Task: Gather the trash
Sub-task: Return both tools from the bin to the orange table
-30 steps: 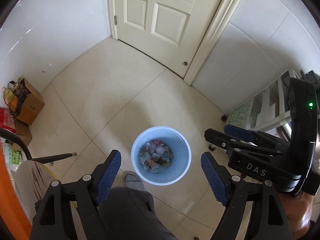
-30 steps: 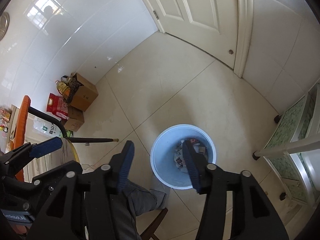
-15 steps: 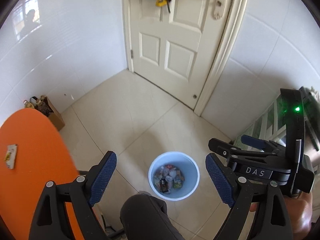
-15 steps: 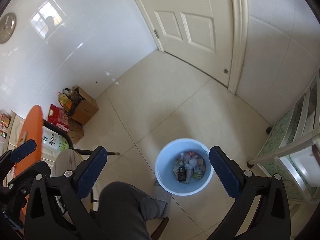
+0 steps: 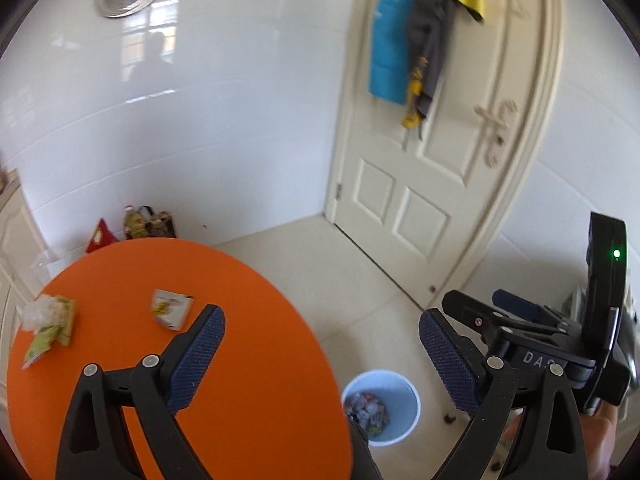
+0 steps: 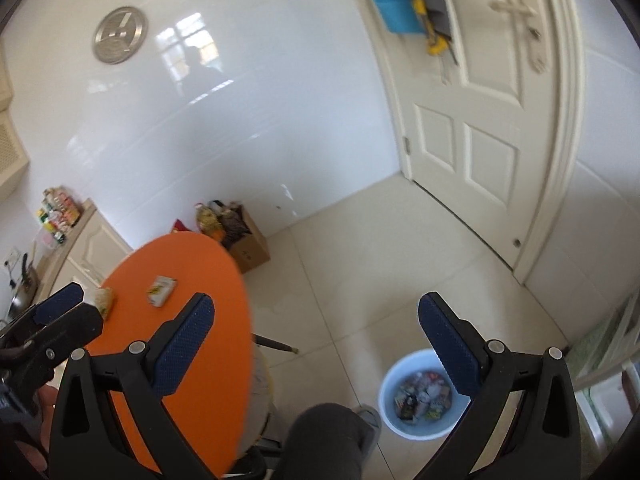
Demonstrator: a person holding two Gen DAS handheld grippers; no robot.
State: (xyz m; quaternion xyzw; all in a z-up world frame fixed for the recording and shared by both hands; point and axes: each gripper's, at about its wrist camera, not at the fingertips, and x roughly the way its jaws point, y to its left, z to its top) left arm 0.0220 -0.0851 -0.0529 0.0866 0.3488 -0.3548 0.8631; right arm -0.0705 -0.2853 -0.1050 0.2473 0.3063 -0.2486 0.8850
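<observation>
Both views now look out higher than a second ago. Then the light-blue bin sat mid-frame between the fingers, close below; now it lies low and small on the floor. The orange table, earlier only an edge at the left, fills the lower left, showing a white-and-yellow wrapper and a crumpled green packet. The left gripper has just been opening, with nothing between its jaws. The right gripper, earlier narrower, now stands wide and empty.

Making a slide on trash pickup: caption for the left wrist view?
Open left gripper above orange table with two wrappers; bin on floor.
</observation>
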